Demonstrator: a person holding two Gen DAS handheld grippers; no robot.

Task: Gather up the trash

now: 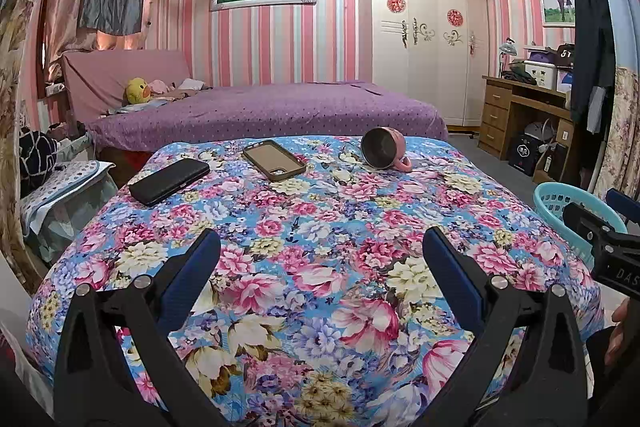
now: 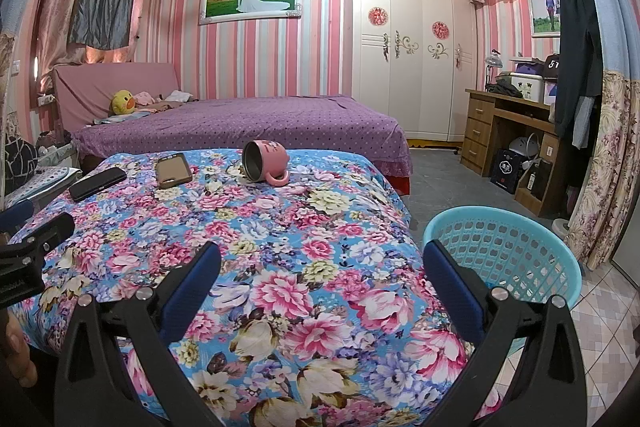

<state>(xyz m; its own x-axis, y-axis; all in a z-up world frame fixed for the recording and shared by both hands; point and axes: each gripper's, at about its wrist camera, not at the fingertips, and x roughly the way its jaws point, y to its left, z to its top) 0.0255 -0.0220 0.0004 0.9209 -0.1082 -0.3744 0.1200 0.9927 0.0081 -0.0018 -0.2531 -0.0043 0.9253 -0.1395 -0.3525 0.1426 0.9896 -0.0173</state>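
Both the left gripper (image 1: 320, 267) and right gripper (image 2: 320, 279) hover spread wide and empty over the floral cloth (image 1: 320, 227); far ahead, a pink mug (image 2: 264, 161) lies tipped, mouth facing them, handle down

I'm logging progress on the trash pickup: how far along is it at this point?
Nothing looks collected: what shows of the blue basket looks empty. Both tools, left and right, are open, holding nothing above the floral cloth. The tipped pink mug, brown phone case and black case lie untouched. No obvious trash is visible.
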